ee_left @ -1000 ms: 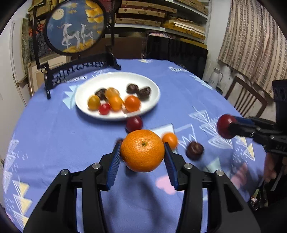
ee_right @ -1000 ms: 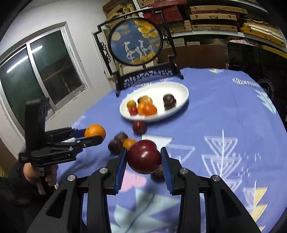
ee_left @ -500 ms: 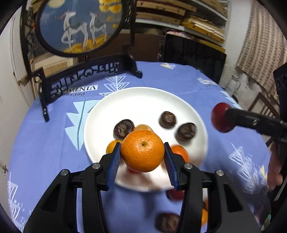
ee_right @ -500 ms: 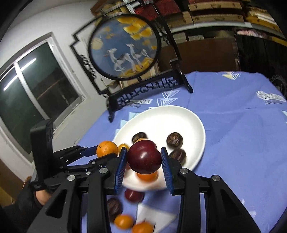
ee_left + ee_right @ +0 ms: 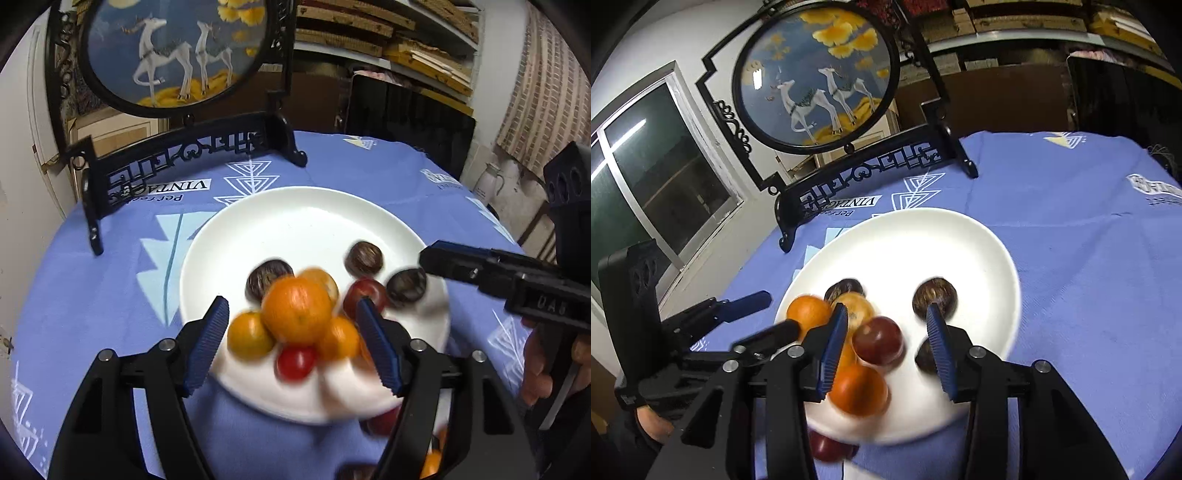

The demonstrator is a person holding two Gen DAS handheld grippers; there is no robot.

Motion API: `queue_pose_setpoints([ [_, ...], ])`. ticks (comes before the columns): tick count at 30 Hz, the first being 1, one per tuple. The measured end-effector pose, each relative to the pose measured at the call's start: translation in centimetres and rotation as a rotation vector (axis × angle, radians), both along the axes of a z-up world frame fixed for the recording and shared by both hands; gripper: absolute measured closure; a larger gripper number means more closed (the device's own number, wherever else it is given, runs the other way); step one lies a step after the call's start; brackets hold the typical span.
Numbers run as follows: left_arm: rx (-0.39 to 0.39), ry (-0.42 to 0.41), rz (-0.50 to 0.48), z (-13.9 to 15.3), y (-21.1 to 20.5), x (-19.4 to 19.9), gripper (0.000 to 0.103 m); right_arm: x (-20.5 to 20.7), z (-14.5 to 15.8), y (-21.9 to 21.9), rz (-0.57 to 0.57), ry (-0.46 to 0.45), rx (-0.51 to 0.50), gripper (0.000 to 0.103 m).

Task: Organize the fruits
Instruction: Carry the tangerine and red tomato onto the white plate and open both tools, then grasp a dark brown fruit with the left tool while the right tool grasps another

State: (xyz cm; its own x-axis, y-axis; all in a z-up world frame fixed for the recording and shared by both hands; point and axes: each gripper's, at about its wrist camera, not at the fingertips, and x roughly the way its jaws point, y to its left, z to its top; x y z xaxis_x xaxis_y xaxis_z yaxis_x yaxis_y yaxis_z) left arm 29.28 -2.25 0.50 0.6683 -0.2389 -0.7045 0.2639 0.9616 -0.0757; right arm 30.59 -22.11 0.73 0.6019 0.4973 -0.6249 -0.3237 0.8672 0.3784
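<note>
The large round orange mandarin (image 5: 297,309) is seen between the spread blue ribbed pads of the left gripper (image 5: 295,339), clear of both; its blurred outline suggests it is dropping onto the heap of small fruit at the near side of the white oval ceramic plate (image 5: 295,214). The left jaws have just been opening, and nothing is pinched by them. The dark red plum (image 5: 878,341) sits between the right gripper's (image 5: 886,345) pads with a gap on each side; those jaws have just been opening too, so the plum is judged released over the plate, just beside a smaller orange citrus fruit (image 5: 858,387).

The mandarin is judged light, with a firm but yielding, dimpled peel that the ribbed pads can bite into; it is best taken across its widest part, with moderate pressure. The plum is judged smooth-skinned, slippery and easily bruised, so a gentle grip across its middle is called for. Being round, both are likely to roll off the heap or over the shallow rim. More fruit is seen on the blue patterned tablecloth (image 5: 1089,295) near the plate's near edge.
</note>
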Motion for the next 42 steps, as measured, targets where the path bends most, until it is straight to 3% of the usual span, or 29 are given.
queue_pose_setpoints([
  [7, 0.071, -0.013, -0.117, -0.8, -0.8, -10.0, 0.030, -8.7, -0.4, -3.2, -0.015, -0.003, -0.007, 0.052],
  [12, 0.077, 0.033, -0.143, -3.2, -1.2, -14.9, 0.038, -14.1, -1.6, -5.5, -0.043, 0.006, 0.038, 0.052],
  [18, 0.133, 0.071, -0.134, -5.5, -3.0, -15.1, 0.043, -17.5, -2.9, -6.8, -0.064, 0.039, 0.038, 0.052],
  [21, 0.133, 0.100, -0.135, -6.1, -3.7, -14.4, 0.052, -18.5, -3.1, -7.0, -0.071, 0.043, 0.024, 0.052],
  [24, 0.137, 0.117, -0.142, -6.6, -4.3, -14.2, 0.067, -19.1, -3.3, -7.1, -0.074, 0.043, 0.011, 0.052],
  [36, 0.009, 0.073, -0.148, -4.8, -2.1, -17.1, 0.068, -19.5, -4.4, -6.1, -0.030, 0.077, -0.054, 0.052],
  [42, -0.014, 0.060, -0.128, -4.0, -0.7, -18.1, 0.068, -19.2, -4.9, -3.0, -0.004, 0.068, -0.221, 0.052],
])
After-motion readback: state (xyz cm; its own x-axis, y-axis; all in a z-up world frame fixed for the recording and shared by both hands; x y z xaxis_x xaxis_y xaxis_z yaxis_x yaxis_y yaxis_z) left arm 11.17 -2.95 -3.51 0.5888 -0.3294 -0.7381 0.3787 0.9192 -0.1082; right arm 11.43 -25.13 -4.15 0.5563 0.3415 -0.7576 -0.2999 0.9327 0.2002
